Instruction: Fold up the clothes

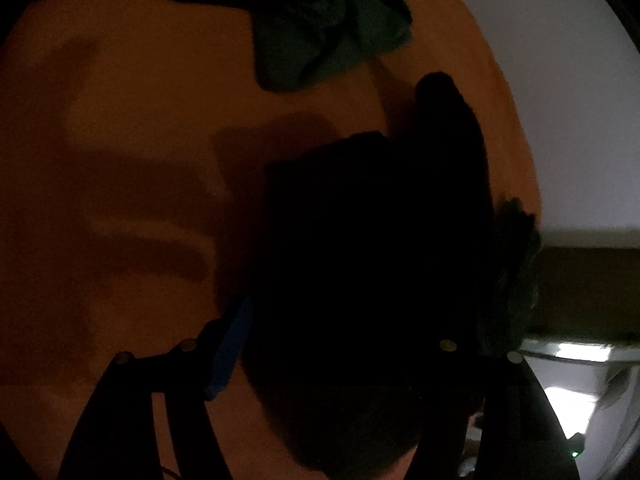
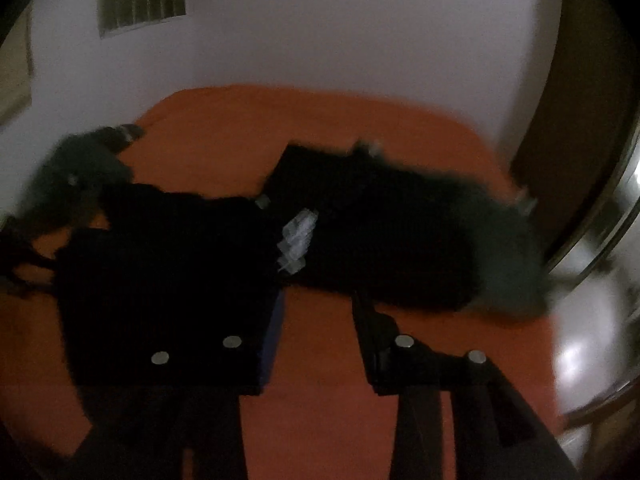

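Black fabric (image 1: 360, 260) fills the open left gripper (image 1: 336, 344), perhaps unheld; too dark to tell. Right gripper (image 2: 316, 340) hangs part-open, empty, above the orange bed (image 2: 320, 360). Next: grip an edge to fold.

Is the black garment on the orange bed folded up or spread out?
Spread out: the black garment sprawls wide across the orange bed.

The left gripper (image 1: 340, 344) is black w/ two flat fingers. One finger has a blue pad (image 1: 230, 346) on its inner side. Small round silver screws sit on each finger, two per side. The right gripper (image 2: 316, 344) looks the same: black, boxy fingers, a blue pad (image 2: 274, 336) & round silver screws. Black bars run back from both.
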### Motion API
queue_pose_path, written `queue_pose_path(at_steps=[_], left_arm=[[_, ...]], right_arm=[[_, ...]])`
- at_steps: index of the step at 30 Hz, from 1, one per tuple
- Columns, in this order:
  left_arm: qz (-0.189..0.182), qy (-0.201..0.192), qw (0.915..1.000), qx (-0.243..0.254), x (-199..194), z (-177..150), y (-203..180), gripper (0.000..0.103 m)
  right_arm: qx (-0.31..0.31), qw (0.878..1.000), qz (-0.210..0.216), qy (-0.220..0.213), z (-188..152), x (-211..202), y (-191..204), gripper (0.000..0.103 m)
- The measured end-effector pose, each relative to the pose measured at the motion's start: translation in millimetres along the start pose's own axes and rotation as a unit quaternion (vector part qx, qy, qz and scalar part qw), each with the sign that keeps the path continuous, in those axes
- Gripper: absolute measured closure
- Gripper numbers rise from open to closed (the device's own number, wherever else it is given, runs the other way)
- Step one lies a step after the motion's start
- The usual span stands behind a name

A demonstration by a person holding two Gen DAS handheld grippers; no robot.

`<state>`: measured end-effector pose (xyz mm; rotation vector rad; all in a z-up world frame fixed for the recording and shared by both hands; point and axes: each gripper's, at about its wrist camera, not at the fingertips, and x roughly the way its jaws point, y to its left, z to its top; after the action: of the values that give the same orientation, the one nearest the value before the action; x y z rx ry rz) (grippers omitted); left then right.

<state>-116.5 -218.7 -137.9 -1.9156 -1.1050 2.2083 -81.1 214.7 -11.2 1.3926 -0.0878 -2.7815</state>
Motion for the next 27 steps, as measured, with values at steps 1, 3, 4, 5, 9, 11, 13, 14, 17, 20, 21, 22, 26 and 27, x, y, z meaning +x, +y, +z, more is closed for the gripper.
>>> queue_pose_path(at_steps=[1, 3, 4, 5, 9, 11, 13, 14, 17, 20, 21, 22, 26, 27], left_arm=[[0.014, -0.004, 0.9999, -0.004, 4, 5, 0, 0.034], [0.021, -0.009, 0.9996, -0.019, 11, 13, 2, 0.034], [0.012, -0.007, 0.9994, -0.030, 15, 18, 4, 0.034], [0.003, -0.005, 0.9991, -0.042, 19, 22, 6, 0.034], [-0.048, -0.022, 0.9955, -0.079, 23, 30, 14, 0.041], [-0.061, -0.047, 0.9939, -0.079, 16, 29, 14, 0.092], [-0.056, -0.086, 0.9936, -0.047, -2, 22, 6, 0.093], [-0.055, -0.106, 0.9923, -0.033, -14, 16, 3, 0.093], [-0.056, -0.140, 0.9886, -0.005, -53, -12, 10, 0.094], [-0.033, -0.145, 0.9889, -0.001, -75, -38, 30, 0.094], [-0.011, -0.143, 0.9897, -0.005, -67, -32, 26, 0.094], [0.000, -0.133, 0.9911, -0.007, -58, -30, 29, 0.094], [0.021, -0.085, 0.9960, -0.021, -23, -36, 50, 0.092], [0.003, -0.069, 0.9969, -0.037, -15, -41, 56, 0.091]], right_arm=[[0.008, 1.000, 0.024, 0.018, -2, 12, 5, 0.069], [0.003, 0.997, 0.058, 0.045, -6, 36, 23, 0.069], [-0.003, 0.996, 0.067, 0.051, -7, 46, 34, 0.069], [-0.009, 0.996, 0.076, 0.055, -7, 55, 46, 0.069], [-0.030, 0.992, 0.101, 0.070, -20, 75, 71, 0.068], [-0.040, 0.992, 0.099, 0.068, -21, 74, 74, 0.068], [-0.050, 0.992, 0.093, 0.063, -23, 68, 79, 0.068], [-0.051, 0.993, 0.092, 0.060, -22, 65, 79, 0.068], [-0.045, 0.994, 0.094, 0.039, -15, 57, 76, 0.068], [-0.052, 0.993, 0.104, -0.005, -1, 41, 76, 0.068], [-0.063, 0.992, 0.112, -0.015, 6, 38, 79, 0.068], [-0.079, 0.989, 0.125, -0.017, 13, 37, 85, 0.068], [-0.187, 0.962, 0.192, -0.046, 55, 51, 135, 0.043], [-0.219, 0.951, 0.213, -0.047, 68, 61, 157, 0.031]])
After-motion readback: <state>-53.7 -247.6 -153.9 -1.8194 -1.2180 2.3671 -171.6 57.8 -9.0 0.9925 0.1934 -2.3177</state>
